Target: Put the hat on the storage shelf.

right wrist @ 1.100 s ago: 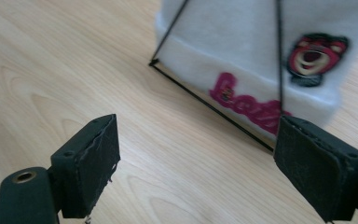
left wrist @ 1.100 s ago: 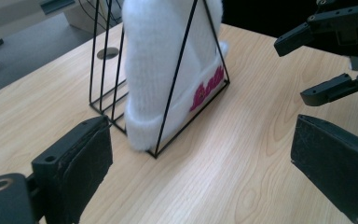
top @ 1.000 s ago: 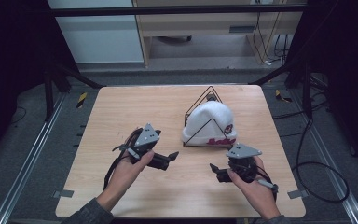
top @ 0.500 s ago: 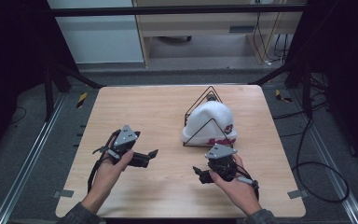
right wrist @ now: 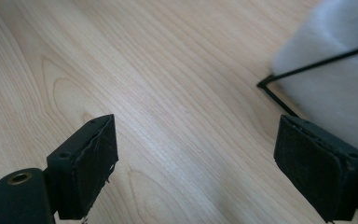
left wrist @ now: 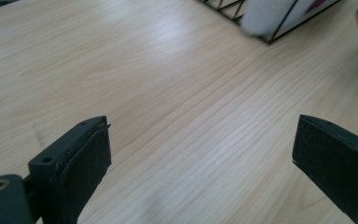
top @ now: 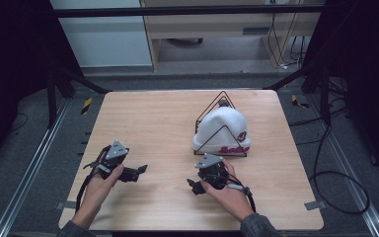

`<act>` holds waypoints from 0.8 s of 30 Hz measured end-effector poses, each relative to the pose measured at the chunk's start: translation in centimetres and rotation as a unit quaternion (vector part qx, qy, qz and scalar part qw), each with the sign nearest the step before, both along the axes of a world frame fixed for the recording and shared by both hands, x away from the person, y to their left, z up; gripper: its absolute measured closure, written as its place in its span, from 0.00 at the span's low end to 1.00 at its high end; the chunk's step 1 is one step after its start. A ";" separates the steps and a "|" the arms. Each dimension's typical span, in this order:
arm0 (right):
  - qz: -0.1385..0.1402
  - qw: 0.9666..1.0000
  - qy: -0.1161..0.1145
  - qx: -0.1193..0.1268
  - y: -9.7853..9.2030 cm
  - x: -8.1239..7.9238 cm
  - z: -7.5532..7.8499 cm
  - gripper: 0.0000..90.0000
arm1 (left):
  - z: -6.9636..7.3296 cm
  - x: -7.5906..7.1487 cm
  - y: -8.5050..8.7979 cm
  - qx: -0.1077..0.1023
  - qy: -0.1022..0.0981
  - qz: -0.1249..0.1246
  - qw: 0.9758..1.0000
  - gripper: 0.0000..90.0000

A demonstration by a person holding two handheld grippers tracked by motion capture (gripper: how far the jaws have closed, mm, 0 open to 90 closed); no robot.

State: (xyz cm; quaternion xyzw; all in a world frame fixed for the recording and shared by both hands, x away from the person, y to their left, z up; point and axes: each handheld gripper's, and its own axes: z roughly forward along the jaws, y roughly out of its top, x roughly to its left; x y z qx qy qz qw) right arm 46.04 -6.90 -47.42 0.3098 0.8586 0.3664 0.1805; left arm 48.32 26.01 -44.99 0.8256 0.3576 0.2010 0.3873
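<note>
- A hat [top: 223,128] sits inside a wire stand [top: 222,101] on the table [top: 148,118], right of centre.
- The right gripper [top: 197,186] lies just in front of the stand.
- The left gripper [top: 137,172] lies well to its left.

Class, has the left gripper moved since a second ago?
Yes. The left gripper has pulled back toward the person and leftward, away from the hat.

Both forearms enter from the near edge. Left hand [top: 97,183] holds the left claw [top: 139,171] low over the worktop, jaws pointing right and spread wide with nothing between them. Right hand [top: 227,190] holds the right claw [top: 193,186] low as well, jaws pointing left toward the other claw, likewise spread wide and empty.
</note>
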 end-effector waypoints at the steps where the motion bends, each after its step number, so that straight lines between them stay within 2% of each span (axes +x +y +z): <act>1: 0.006 1.000 0.001 -0.002 0.5 0.0 -0.2 0.15 | -0.4 0.1 0.5 -0.002 0.005 0.006 1.000 0.05; 3: 0.013 1.000 0.010 0.002 1.3 0.1 -0.4 0.15 | -1.0 0.3 1.3 -0.003 0.015 0.012 1.000 0.05; 5: 0.015 1.000 0.016 0.007 2.0 0.4 -0.5 0.15 | -1.5 0.4 2.1 0.008 0.015 0.024 1.000 0.05; 7: 0.015 0.999 0.022 0.018 2.6 0.7 -0.6 0.15 | -2.0 0.6 2.8 -0.002 0.017 0.033 0.999 0.05; 10: 0.007 1.000 0.022 0.021 3.3 1.3 -0.8 0.14 | -2.8 0.9 3.9 -0.006 0.011 0.060 0.998 0.06; 11: 0.006 0.999 0.022 0.025 3.5 1.4 -0.9 0.14 | -3.0 1.1 4.2 -0.005 0.017 0.063 0.998 0.07; 12: 0.003 0.999 0.024 0.027 3.7 1.5 -1.0 0.14 | -3.2 1.2 4.5 0.002 0.023 0.058 0.998 0.07; 14: -0.001 0.999 0.026 0.026 4.0 1.9 -1.2 0.14 | -3.5 1.3 5.0 -0.004 0.023 0.071 0.997 0.07; 16: -0.004 0.999 0.025 0.022 4.6 2.2 -1.3 0.14 | -3.7 1.4 5.2 -0.011 0.030 0.070 0.997 0.07; 19: -0.015 0.999 0.026 0.021 5.2 2.8 -1.5 0.14 | -4.1 1.4 5.4 0.008 0.032 0.070 0.997 0.07; 24: -0.032 0.999 0.033 0.021 6.1 3.6 -2.4 0.15 | -4.9 1.5 6.1 0.007 0.044 0.081 0.996 0.06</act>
